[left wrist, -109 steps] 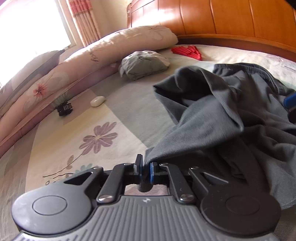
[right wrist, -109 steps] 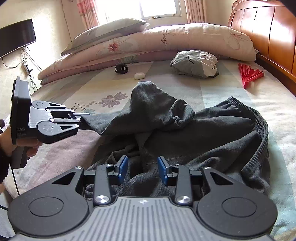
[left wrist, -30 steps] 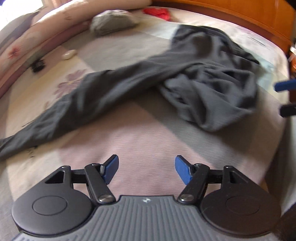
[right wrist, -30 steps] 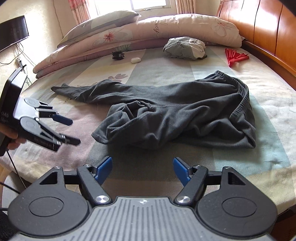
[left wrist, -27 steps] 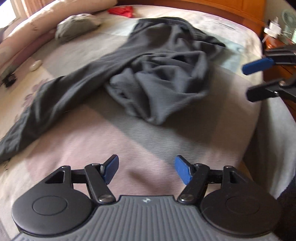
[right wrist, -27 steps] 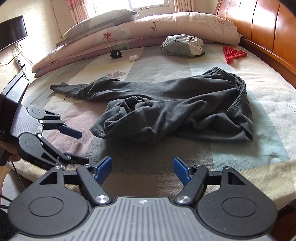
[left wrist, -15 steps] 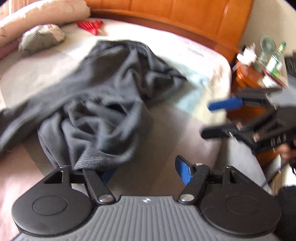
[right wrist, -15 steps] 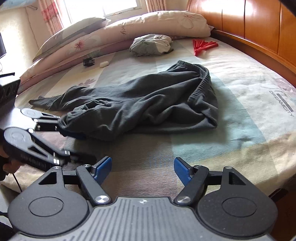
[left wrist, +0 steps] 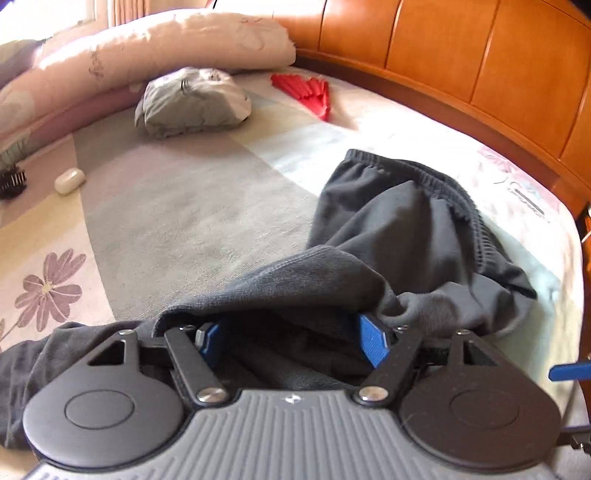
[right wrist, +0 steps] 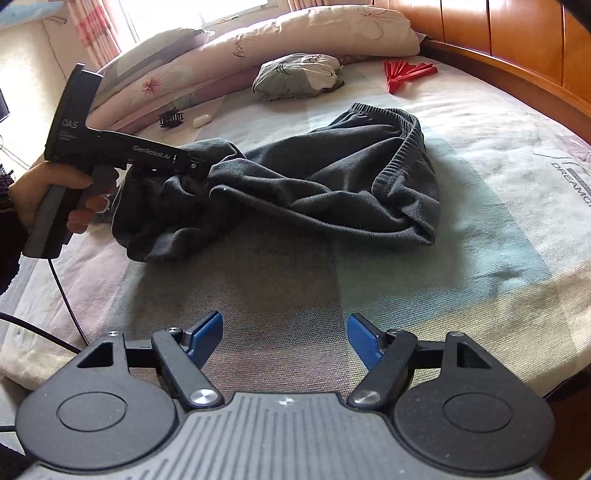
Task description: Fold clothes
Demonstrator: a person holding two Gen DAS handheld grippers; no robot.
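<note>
Dark grey trousers (right wrist: 332,177) lie bunched on the bed, with the ribbed waistband (right wrist: 402,147) toward the headboard. My left gripper (left wrist: 291,343) is open, its blue pads (left wrist: 373,345) wide apart, pushed in under a fold of a trouser leg (left wrist: 295,284) that drapes over both fingers. The right wrist view shows a hand (right wrist: 40,192) holding that gripper (right wrist: 201,168), its tips buried in the cloth. My right gripper (right wrist: 284,332) is open with nothing in it, over bare sheet short of the trousers.
A folded grey bundle (right wrist: 295,75) and a red fan (right wrist: 406,72) lie near the long pillows (right wrist: 295,33). A white case (right wrist: 202,120) and a black hair clip (right wrist: 171,119) sit at the left. The wooden headboard (right wrist: 517,48) curves along the right.
My left gripper swung round and pushed into the bunched trouser leg, which now lies over its open fingers and is lifted. The stretched leg has been drawn back. My right gripper stays open.
</note>
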